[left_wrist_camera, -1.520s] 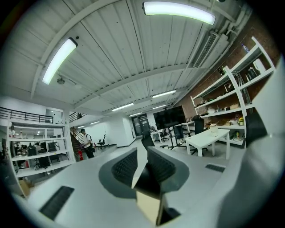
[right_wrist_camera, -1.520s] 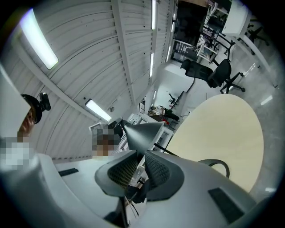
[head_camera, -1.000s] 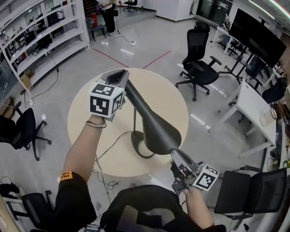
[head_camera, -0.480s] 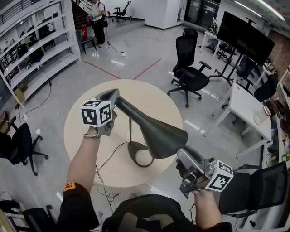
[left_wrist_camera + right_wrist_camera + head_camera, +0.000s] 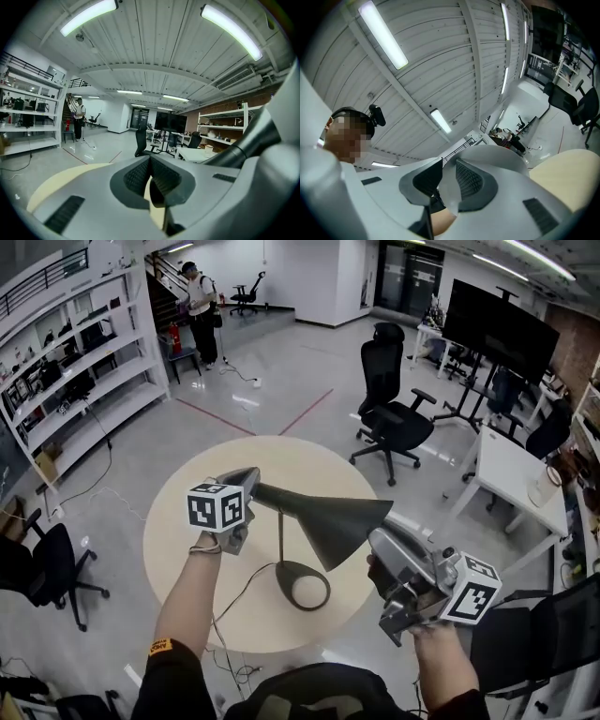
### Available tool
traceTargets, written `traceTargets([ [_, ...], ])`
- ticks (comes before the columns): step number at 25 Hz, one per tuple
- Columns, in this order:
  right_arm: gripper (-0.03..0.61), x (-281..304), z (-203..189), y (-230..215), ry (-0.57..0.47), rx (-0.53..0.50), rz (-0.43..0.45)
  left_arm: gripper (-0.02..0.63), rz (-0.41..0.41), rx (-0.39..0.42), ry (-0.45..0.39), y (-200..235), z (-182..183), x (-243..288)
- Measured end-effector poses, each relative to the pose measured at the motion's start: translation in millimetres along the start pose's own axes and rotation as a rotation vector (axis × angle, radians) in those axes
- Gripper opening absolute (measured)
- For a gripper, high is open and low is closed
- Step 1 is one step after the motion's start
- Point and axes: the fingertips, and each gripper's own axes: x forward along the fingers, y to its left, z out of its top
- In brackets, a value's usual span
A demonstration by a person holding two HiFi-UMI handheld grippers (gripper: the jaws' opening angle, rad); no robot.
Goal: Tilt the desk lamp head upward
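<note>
The lamp head (image 5: 323, 512), its long axis level above the table (image 5: 183, 531), is pinched at its wide rim by the right gripper (image 5: 380, 549). The left gripper (image 5: 246, 482), jaws nearly together, is set beside the narrow end.

Dark grey conical lamp head (image 5: 330, 518) lies nearly level atop thin stem (image 5: 280, 538)

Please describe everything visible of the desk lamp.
The desk lamp is dark grey and matte, metal by its look: a cone shade, a thin stem, a round base standing on the beige table, a cord trailing from it. The head lies about level, mouth to the right. The right gripper pinches the shade's rim; the left gripper touches the narrow tail.
</note>
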Motion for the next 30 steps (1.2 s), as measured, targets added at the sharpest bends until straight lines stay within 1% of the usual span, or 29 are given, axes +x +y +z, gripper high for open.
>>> traceTargets([
  [3,0.075,13,8,4,0.017,0.009,-0.011,0.046,0.010,0.011,0.025,2,-5,2],
  [5,0.077,21,12,5,0.027,0.009,-0.015,0.048,0.013,0.005,0.034,4,-9,5],
  [19,0.083,73,27,10,0.027,0.014,0.016,0.046,-0.004,0.003,0.115,15,-29,17],
  [30,0.083,95,33,5,0.030,0.010,0.015,0.046,-0.035,-0.016,0.119,17,-33,22],
])
